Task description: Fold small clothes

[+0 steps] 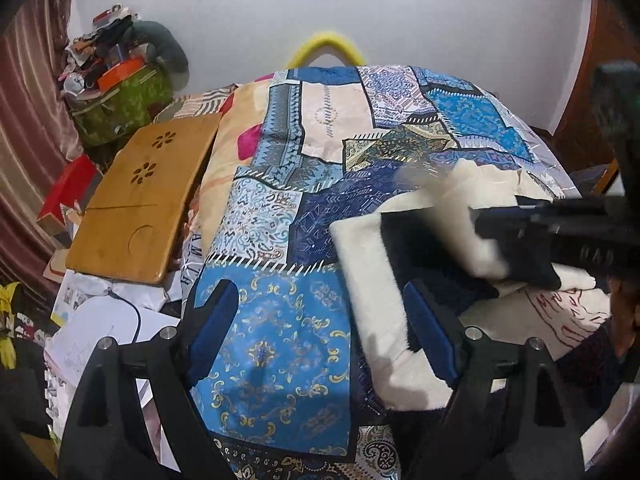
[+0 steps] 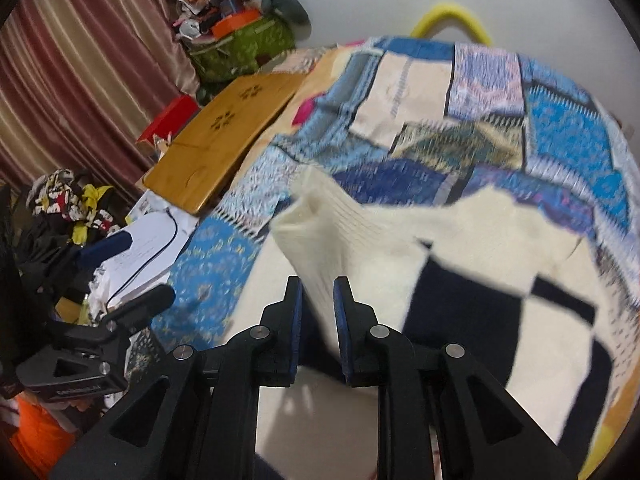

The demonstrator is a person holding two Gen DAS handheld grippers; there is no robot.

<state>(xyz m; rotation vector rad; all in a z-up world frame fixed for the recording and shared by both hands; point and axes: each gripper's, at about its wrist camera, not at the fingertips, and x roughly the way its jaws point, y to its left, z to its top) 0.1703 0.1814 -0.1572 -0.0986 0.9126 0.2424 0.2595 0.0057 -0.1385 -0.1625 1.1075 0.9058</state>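
A small cream and navy knit sweater point(image 1: 404, 240) lies on a blue patchwork bedspread point(image 1: 276, 320). My left gripper point(image 1: 320, 312) is open and empty just left of the sweater's near edge; its right finger sits at that edge. My right gripper point(image 2: 318, 292) is shut on a cream sleeve point(image 2: 320, 236) of the sweater and holds it lifted above the sweater's body point(image 2: 500, 292). In the left wrist view the right gripper point(image 1: 520, 220) reaches in from the right with the sleeve. The left gripper shows at the left edge of the right wrist view point(image 2: 116, 272).
A wooden lap tray point(image 1: 140, 204) lies at the bed's left edge, with white papers point(image 1: 100, 332) and a red box point(image 1: 68, 192) beside it. A green bag point(image 1: 124, 108) piled with clutter stands by the striped curtain point(image 1: 28, 120). A yellow hoop point(image 1: 326, 46) leans against the wall.
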